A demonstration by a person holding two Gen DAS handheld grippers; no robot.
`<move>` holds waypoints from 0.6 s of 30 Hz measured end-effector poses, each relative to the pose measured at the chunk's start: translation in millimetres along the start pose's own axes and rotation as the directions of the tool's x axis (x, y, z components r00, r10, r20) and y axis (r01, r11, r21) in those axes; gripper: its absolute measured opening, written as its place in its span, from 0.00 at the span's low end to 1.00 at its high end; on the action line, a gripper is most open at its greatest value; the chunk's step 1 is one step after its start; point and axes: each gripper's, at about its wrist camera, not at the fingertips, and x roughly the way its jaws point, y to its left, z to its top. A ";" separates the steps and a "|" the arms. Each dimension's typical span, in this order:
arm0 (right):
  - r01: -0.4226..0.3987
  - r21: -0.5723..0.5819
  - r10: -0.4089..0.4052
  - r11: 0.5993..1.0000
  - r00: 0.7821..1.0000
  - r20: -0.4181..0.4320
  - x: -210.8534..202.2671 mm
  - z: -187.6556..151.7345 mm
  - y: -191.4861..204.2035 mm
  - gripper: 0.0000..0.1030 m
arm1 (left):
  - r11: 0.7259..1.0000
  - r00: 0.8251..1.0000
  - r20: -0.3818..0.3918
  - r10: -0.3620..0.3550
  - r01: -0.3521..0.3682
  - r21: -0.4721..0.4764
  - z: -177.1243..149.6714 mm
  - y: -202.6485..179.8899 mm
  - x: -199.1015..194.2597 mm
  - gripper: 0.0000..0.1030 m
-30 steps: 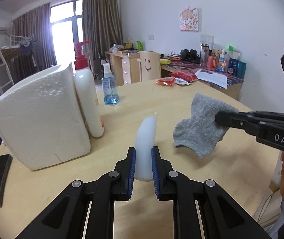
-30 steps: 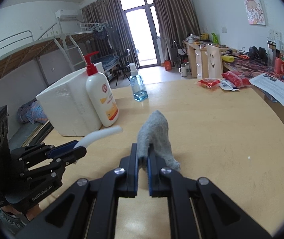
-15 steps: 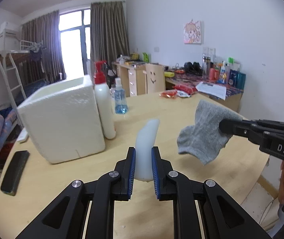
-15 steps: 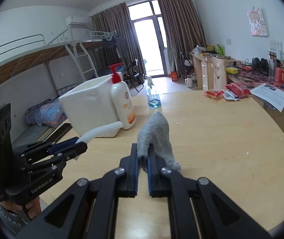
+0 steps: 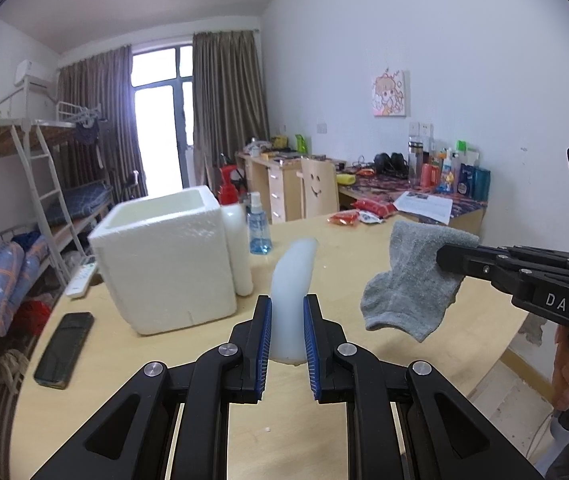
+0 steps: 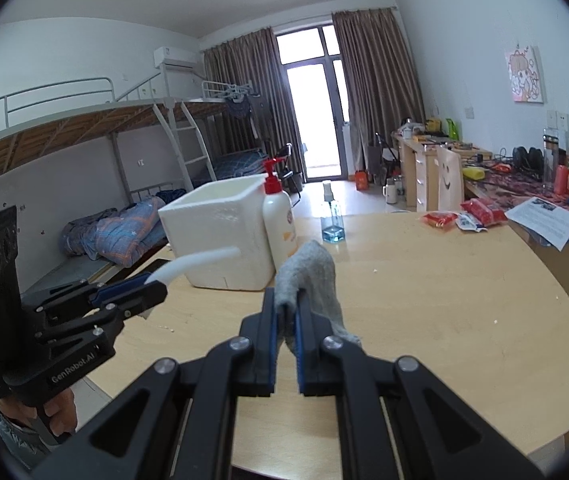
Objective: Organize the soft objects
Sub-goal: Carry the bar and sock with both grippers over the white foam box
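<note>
Translucent white and rubbery, a curved soft piece (image 5: 292,304) stands pinched between the blue ribbed pads of the left gripper (image 5: 287,336), above the pale wooden tabletop (image 5: 336,412). The right gripper (image 6: 285,320) is clamped narrow on a grey knitted sock (image 6: 311,276), which droops in limp folds clear of the wood. Beyond both, a grainy white foam box (image 5: 164,260) sits open-topped, touching a smooth pump bottle (image 6: 280,224).
</note>
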 end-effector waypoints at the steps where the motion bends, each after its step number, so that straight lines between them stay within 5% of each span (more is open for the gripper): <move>1: -0.003 -0.004 0.003 1.000 1.000 0.005 -1.1 0.4 1.3 0.09 | 1.000 1.000 0.008 0.003 -0.003 0.000 0.2 -0.1 -3.6 0.17; 18: -0.052 -0.057 0.056 0.997 0.996 0.069 -13.6 8.6 22.2 0.09 | 0.998 0.994 0.090 0.061 -0.061 -0.008 5.5 10.8 -36.5 0.17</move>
